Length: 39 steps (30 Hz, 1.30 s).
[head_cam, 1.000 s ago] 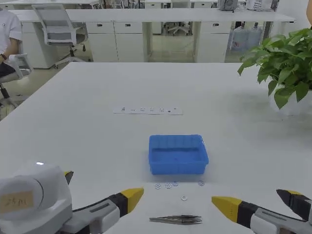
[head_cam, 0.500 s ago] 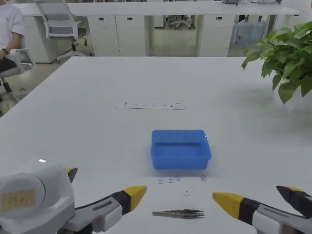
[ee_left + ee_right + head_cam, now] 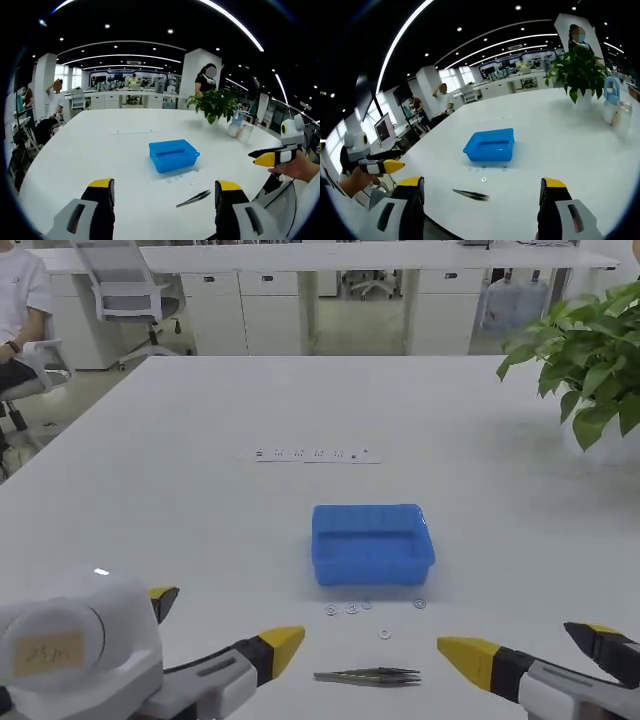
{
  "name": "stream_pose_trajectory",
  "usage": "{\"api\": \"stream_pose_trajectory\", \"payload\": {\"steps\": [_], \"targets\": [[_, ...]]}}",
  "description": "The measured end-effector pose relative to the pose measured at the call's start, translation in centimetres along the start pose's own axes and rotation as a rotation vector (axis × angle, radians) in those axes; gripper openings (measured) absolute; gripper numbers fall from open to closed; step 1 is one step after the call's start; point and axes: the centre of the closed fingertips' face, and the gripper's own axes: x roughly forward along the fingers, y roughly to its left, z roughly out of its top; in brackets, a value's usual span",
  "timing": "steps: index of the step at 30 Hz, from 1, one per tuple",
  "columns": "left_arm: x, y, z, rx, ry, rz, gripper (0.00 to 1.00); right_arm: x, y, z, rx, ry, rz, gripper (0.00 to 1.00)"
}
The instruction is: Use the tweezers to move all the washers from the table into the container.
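Jaws stand spread on the left gripper (image 3: 225, 618) and right gripper (image 3: 515, 640), both empty; tweezers (image 3: 367, 675) lie on the table (image 3: 300, 400) between them, washers (image 3: 352, 608) just beside the blue container (image 3: 372, 545)

Brightly, evenly lit from round ceiling lamps (image 3: 107, 26) and long light strips (image 3: 405, 50); faint soft shadow beside the blue box (image 3: 372, 545); slightly hazy head view; strongly bent gripper-view edges

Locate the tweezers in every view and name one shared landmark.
Head view: tweezers bottom centre, nearer than the washers.
Left gripper view: tweezers right of centre, low.
Right gripper view: tweezers left of centre, low.
Shared landmark: blue container, just beyond the washers in each.
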Motion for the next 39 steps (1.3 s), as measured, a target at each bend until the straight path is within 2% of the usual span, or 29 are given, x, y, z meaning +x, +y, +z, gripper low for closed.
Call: {"api": "stream_pose_trajectory", "payload": {"steps": [2,5,8,12,14,18,20,23,25,27,29,35,39], "targets": [[0.1,-0.2,-0.2,0.009,0.011,-0.008,0.81,0.1,0.0,0.0,0.001,-0.001,0.001,0.95],[0.4,-0.4,-0.7,0.016,0.023,-0.029,0.70,0.1,0.1,-0.2,-0.001,0.007,0.007,0.94],[0.8,-1.1,-1.4,0.023,0.051,-0.080,0.60,0.2,0.1,-0.7,-0.001,0.021,0.012,0.92],[1.6,-1.5,-2.3,0.099,0.099,-0.113,0.39,0.3,0.1,-1.1,-0.002,0.031,0.022,0.90],[2.3,-2.0,-3.3,0.145,0.142,-0.151,0.36,0.4,0.0,-1.2,0.002,0.031,0.022,0.89],[3.3,-2.5,-4.2,0.220,0.172,-0.193,0.26,0.5,-0.2,-1.7,0.001,0.041,0.025,0.86],[4.0,-2.8,-4.9,0.257,0.198,-0.218,0.25,0.5,-0.1,-1.8,0.007,0.046,0.029,0.86],[5.1,-3.2,-5.7,0.259,0.225,-0.261,0.23,0.5,0.0,-1.7,0.018,0.038,0.036,0.86],[5.6,-3.5,-6.8,0.273,0.270,-0.299,0.21,0.4,0.0,-1.6,0.028,0.033,0.041,0.86],[6.2,-3.7,-7.7,0.305,0.296,-0.325,0.22,0.2,0.0,-1.4,0.042,0.023,0.049,0.86],[6.7,-4.0,-8.5,0.289,0.323,-0.348,0.24,0.1,-0.2,-1.2,0.055,0.015,0.050,0.86],[8.4,-4.2,-10.8,0.357,0.379,-0.366,0.19,-0.1,-0.7,-1.1,0.099,0.000,0.046,0.86],[9.3,-4.2,-11.5,0.379,0.400,-0.372,0.18,-0.1,-0.9,-1.0,0.112,-0.007,0.045,0.85]]}}
